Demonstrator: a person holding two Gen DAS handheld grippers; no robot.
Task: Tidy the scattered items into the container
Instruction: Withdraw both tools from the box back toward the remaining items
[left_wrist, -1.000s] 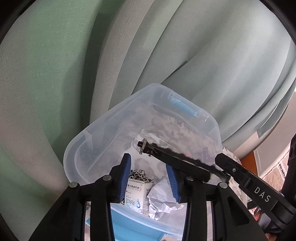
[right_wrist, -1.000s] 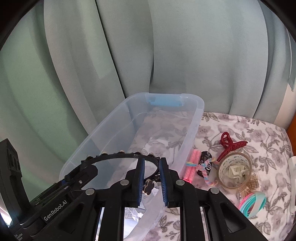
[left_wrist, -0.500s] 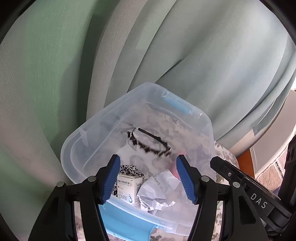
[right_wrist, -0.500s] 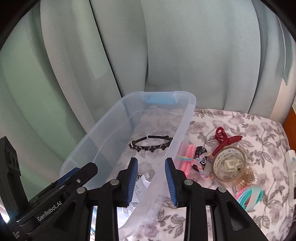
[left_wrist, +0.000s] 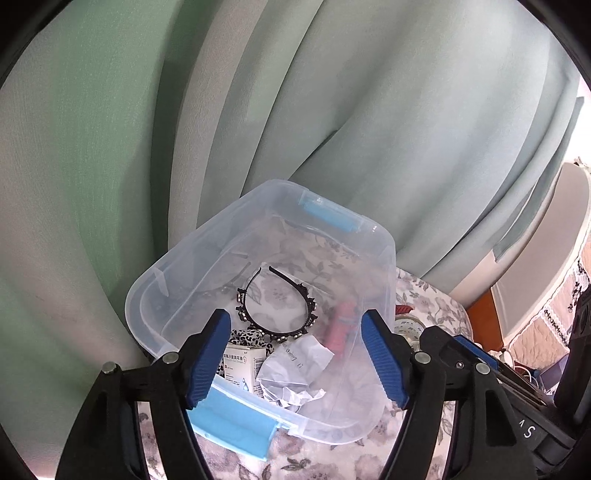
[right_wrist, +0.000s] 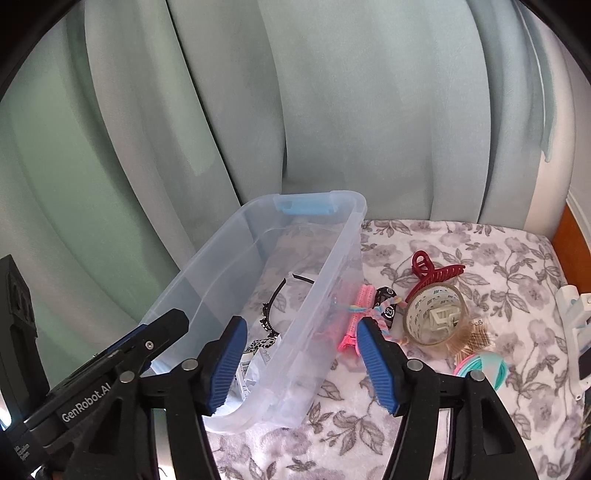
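Left gripper: jaws spread wide with nothing between them, low in the left wrist frame, over the near end of the container.
Right gripper: jaws wide apart and holding nothing, at the bottom centre of the right wrist frame, straddling the container's right wall.
Container: clear plastic tub with blue latches, centre of the left wrist frame; left of centre in the right wrist frame, standing on the floral cloth.
Headband: black and studded, lying flat on the tub floor, open ends toward the far latch; also seen through the tub in the right wrist view.
Other contents: a small white box, crumpled paper and a black-and-white spotted item at the near end of the tub.
Outside the tub, right of centre in the right wrist frame: pink roller just beside the wall, pastel braided tie, red claw clip, tape roll, teal and pink bands.
Backdrop: pale green curtain filling the upper half.
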